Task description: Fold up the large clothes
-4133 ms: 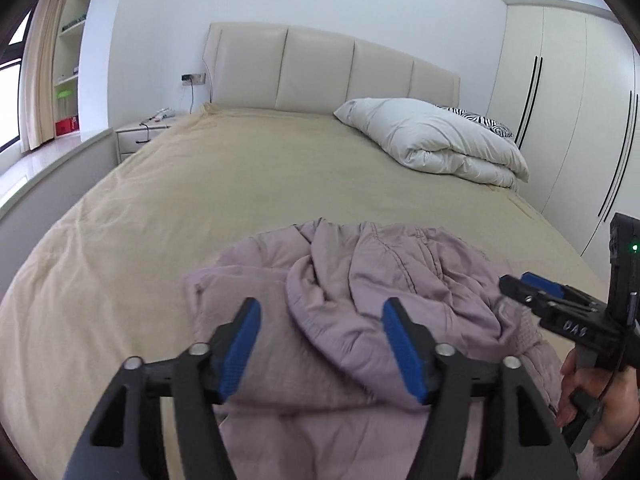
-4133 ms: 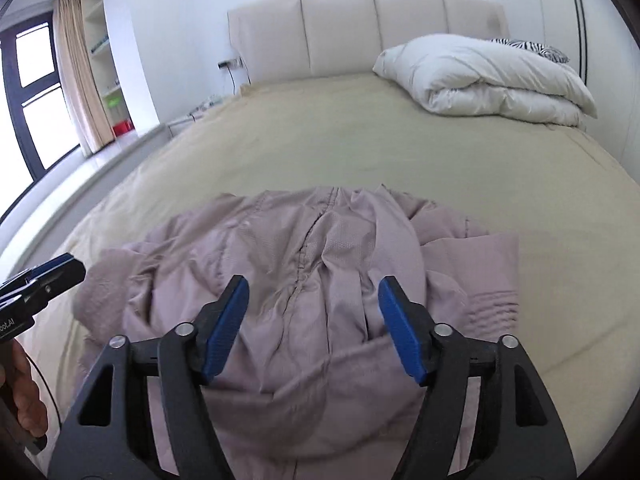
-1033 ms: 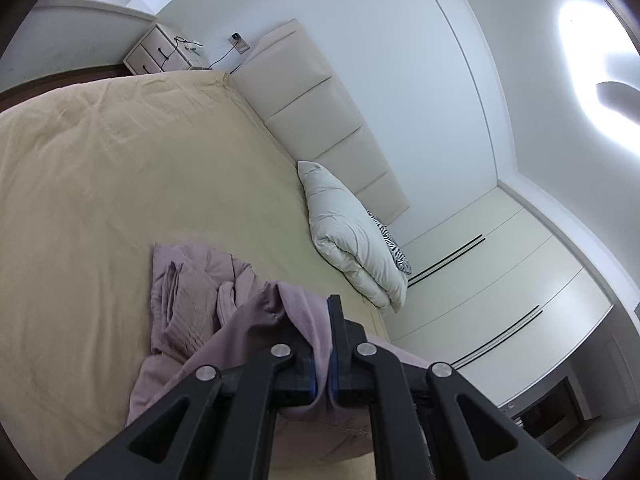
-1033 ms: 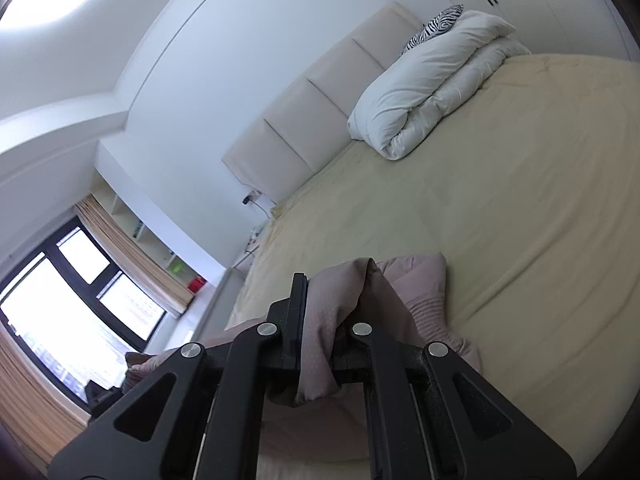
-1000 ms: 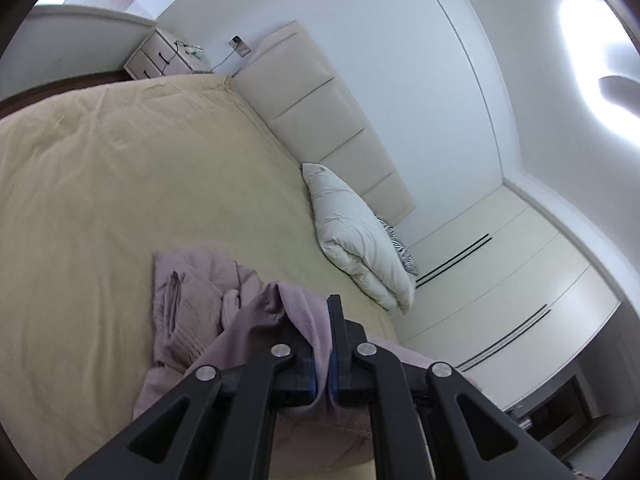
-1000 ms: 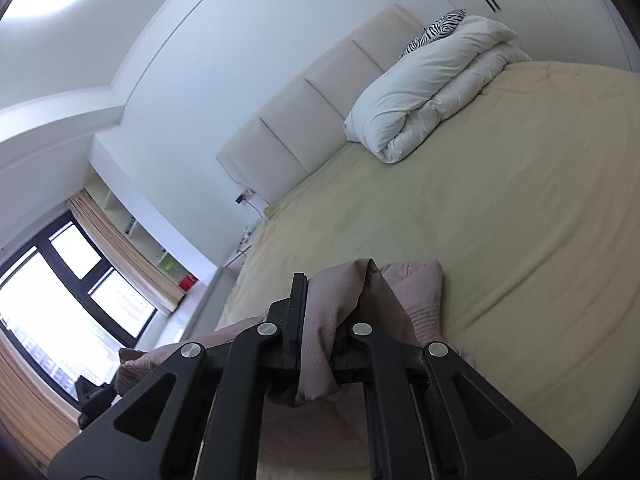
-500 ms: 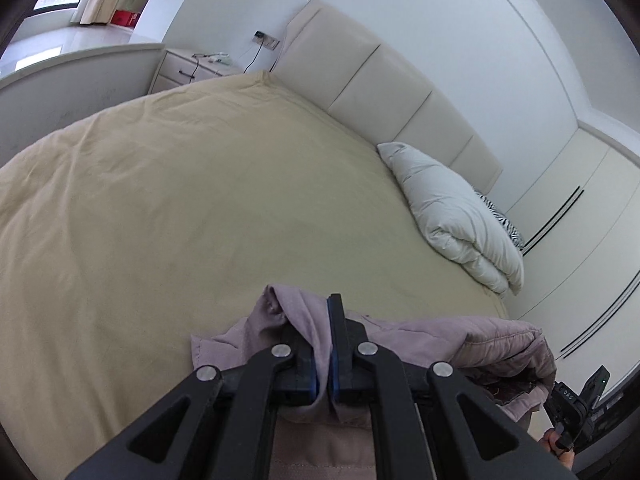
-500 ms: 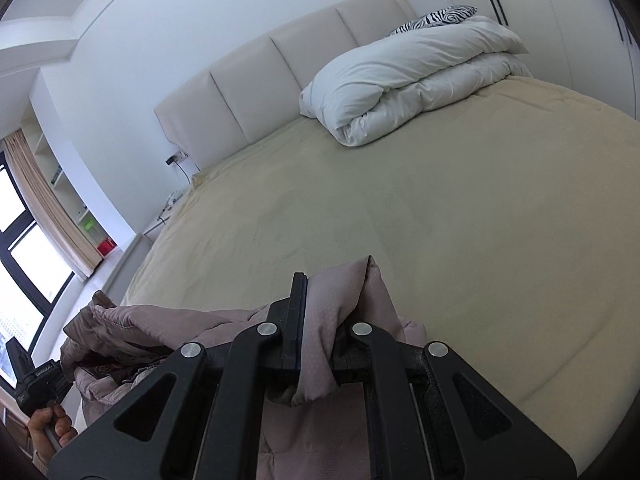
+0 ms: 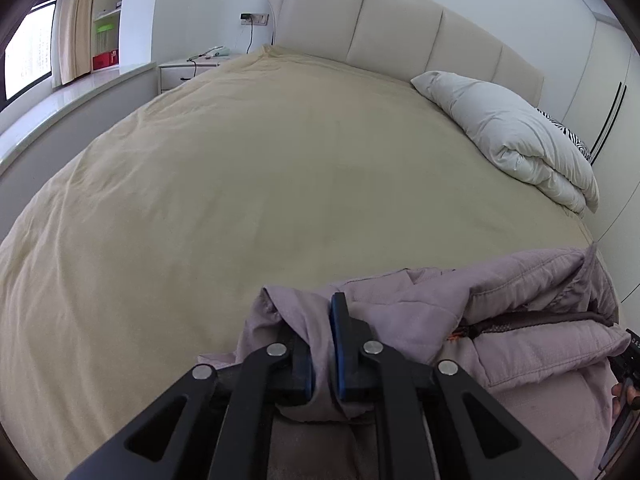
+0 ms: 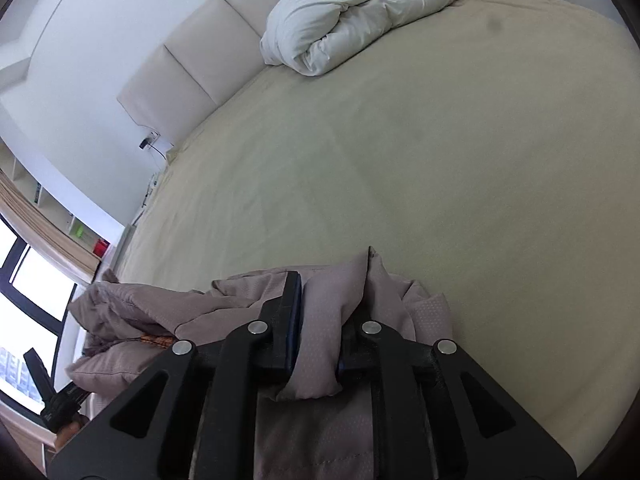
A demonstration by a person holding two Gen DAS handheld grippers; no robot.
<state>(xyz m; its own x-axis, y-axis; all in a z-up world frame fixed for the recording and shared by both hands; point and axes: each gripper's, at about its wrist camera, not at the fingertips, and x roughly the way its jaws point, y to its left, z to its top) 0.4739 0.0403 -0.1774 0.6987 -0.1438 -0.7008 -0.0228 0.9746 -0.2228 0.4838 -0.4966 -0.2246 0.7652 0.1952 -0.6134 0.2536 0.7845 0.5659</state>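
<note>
Beige bed [image 9: 248, 184] bearing white duvet [image 9: 516, 136]

It was a home bedroom: a wide bed [image 9: 248, 168] with padded headboard [image 9: 384, 20], folded white duvet [image 9: 516, 136], nightstand [image 9: 188, 70], curtained window [image 9: 28, 48] and built-in wardrobe [image 9: 612, 92].

The mauve jacket [image 9: 532, 320] is soft quilted cloth, matt, with stitched seams and a finely dotted weave where it bunches in the right claw [image 10: 318, 332]. The left claw [image 9: 320, 344] is matt black plastic with smooth blue pads [image 9: 337, 344] and shiny metal rivets. The bed [image 9: 240, 184] wears a matt beige cloth cover, faintly creased. The folded duvet [image 9: 516, 140] is white, puffy cloth. The headboard [image 9: 392, 28] looks like smooth padded cream leather.
</note>
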